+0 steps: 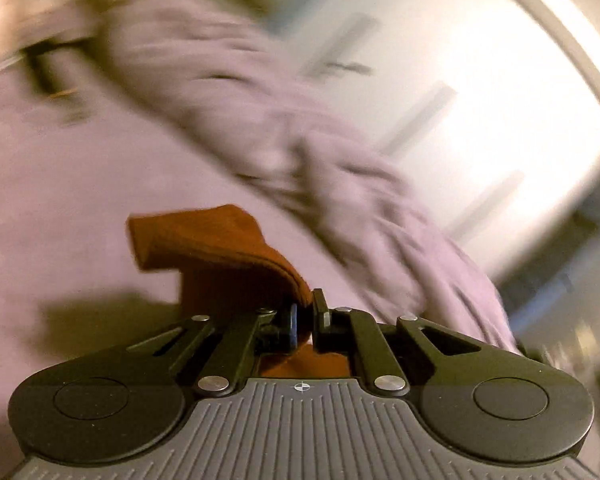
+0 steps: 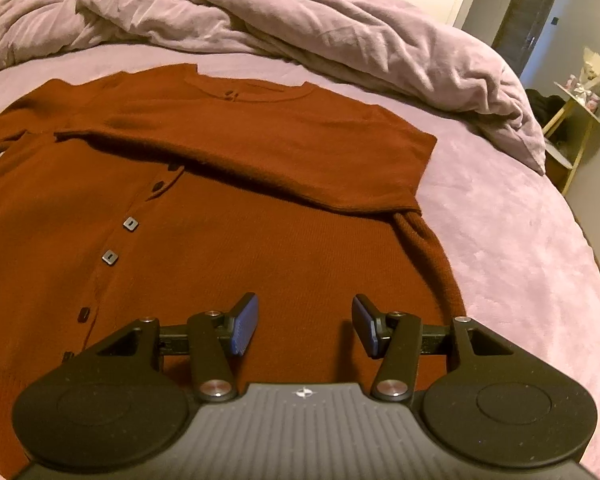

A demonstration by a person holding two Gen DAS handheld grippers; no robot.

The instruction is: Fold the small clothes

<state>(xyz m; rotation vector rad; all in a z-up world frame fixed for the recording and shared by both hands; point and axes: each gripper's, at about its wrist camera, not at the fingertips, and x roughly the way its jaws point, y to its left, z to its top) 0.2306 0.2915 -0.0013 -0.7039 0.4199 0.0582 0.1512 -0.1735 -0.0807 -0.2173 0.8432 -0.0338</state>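
A rust-brown buttoned cardigan lies flat on the mauve bed sheet, its right sleeve folded across the chest. My right gripper is open and empty, hovering over the cardigan's lower part, blue pads facing each other. In the left wrist view my left gripper is shut on a piece of the rust-brown cardigan, which is lifted above the sheet; which part of the garment it is cannot be told. That view is motion-blurred.
A crumpled mauve duvet is piled along the far side of the bed, also blurred in the left wrist view. A small side table with items stands to the right of the bed. White wardrobe doors are behind.
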